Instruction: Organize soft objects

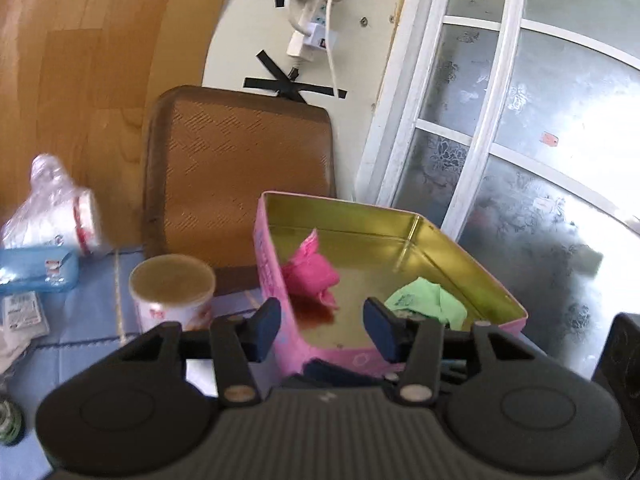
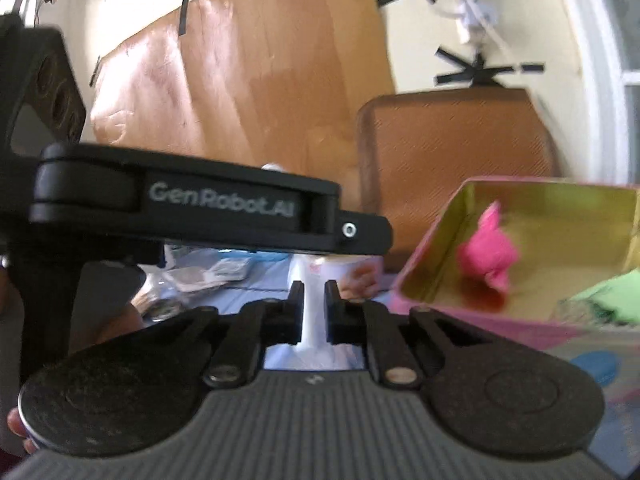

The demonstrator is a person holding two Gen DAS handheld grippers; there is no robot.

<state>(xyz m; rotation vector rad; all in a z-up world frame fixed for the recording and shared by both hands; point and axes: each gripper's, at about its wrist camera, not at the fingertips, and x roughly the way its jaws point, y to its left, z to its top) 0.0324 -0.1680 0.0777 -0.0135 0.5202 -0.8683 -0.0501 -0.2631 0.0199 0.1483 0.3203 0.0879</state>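
Hovering low centre of frame, left gripper (image 1: 320,326) spread, empty, over the pink tin's (image 1: 270,264) near wall. Right gripper (image 2: 314,308) fingers nearly together, nothing pinched. Pink cloth (image 1: 310,274) and green cloth (image 1: 426,300) lie apart inside the tin.

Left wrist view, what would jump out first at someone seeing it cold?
The pink tin with its gold inside stands just beyond the open left gripper. In it lie a hot-pink cloth near the left wall and a green cloth toward the front right. A round can stands left of the tin.
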